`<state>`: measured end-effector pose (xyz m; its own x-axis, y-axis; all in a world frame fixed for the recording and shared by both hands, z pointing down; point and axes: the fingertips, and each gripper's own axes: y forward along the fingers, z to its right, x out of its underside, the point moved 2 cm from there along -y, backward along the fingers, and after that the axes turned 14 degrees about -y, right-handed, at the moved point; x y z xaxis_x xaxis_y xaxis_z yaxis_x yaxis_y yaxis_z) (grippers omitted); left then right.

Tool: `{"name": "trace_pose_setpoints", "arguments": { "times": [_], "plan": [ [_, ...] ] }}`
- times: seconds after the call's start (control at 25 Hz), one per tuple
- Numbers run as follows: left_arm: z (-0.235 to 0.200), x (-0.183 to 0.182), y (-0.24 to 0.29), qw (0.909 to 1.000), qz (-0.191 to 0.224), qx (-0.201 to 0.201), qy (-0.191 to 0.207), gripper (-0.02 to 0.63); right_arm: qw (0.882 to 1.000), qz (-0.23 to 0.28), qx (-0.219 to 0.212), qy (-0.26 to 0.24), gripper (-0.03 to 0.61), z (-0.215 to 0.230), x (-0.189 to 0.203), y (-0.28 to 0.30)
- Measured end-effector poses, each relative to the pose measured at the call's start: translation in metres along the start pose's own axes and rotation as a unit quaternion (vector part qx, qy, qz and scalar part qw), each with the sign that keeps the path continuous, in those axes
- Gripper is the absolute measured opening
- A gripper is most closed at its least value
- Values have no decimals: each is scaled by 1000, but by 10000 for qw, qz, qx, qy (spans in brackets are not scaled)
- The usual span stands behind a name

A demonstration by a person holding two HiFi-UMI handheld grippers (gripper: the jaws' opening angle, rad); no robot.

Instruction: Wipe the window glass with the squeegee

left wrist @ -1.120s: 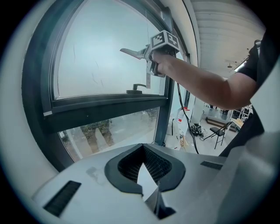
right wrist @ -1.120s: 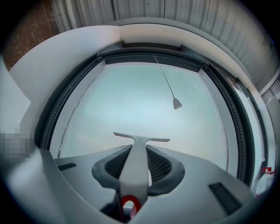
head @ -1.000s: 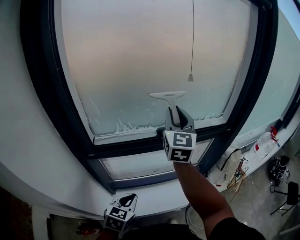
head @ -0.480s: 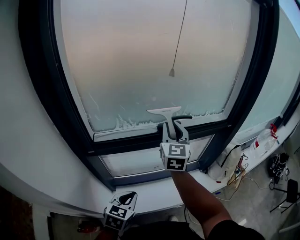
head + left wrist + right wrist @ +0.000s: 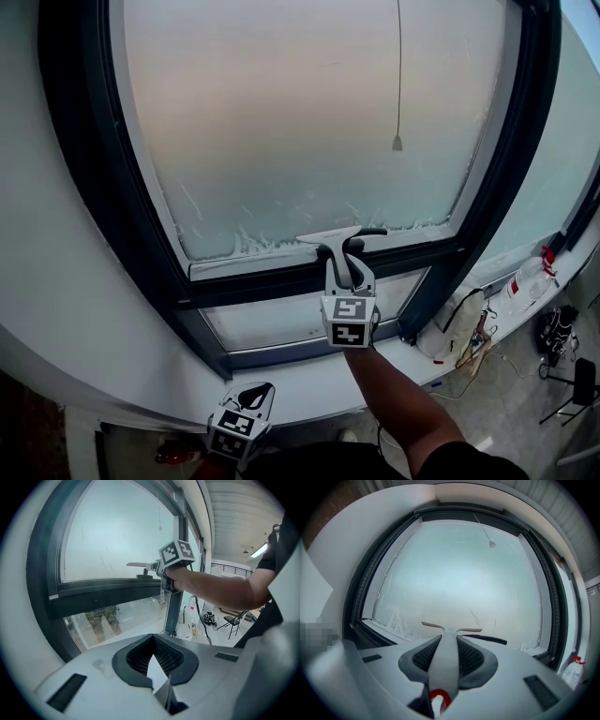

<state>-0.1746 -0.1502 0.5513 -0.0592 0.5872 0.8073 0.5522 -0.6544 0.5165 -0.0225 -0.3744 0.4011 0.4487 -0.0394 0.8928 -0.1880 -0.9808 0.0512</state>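
A white squeegee [image 5: 330, 240] is held by its handle in my right gripper [image 5: 348, 274], which is shut on it. Its blade lies level against the frosted, soapy window glass [image 5: 300, 122] at the pane's bottom edge, just above the dark frame [image 5: 281, 281]. In the right gripper view the handle [image 5: 443, 660] runs between the jaws up to the blade [image 5: 451, 628]. My left gripper [image 5: 247, 409] hangs low by the white sill, well away from the glass. In its own view the left gripper [image 5: 157, 686] is shut with nothing in it, and the squeegee [image 5: 140, 565] shows ahead.
A thin pull cord with a small weight [image 5: 397, 142] hangs in front of the glass. A black window handle [image 5: 370, 232] sticks out right of the blade. Foam streaks line the pane's bottom edge. A bottle [image 5: 525, 286], cables and a chair [image 5: 581, 382] are at lower right.
The right gripper has drawn the squeegee down the glass, from mid-pane to the bottom edge. The pull cord has swung left and back right. The left gripper has stayed put.
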Motion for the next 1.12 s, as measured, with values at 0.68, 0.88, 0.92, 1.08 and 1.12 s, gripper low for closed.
{"name": "trace_pose_setpoints", "arguments": {
  "times": [0.68,0.88,0.92,1.08,1.12],
  "plan": [
    [-3,4,-5,9999,95,-37,-87,0,9861,-105,255,-1637,87,-9,23,2],
    [-7,4,-12,9998,154,-41,-69,0,9933,-25,150,-1150,87,-10,13,-2],
    [-8,3,-13,9998,168,-37,-66,0,9949,41,115,-997,87,-10,7,-5],
    [-16,2,-22,9997,236,-63,-43,0,9984,505,-37,-265,87,-15,-41,-22],
    [-19,1,-24,9996,260,-80,-41,0,9977,659,-64,-120,87,-15,-58,-27]
  ]
}}
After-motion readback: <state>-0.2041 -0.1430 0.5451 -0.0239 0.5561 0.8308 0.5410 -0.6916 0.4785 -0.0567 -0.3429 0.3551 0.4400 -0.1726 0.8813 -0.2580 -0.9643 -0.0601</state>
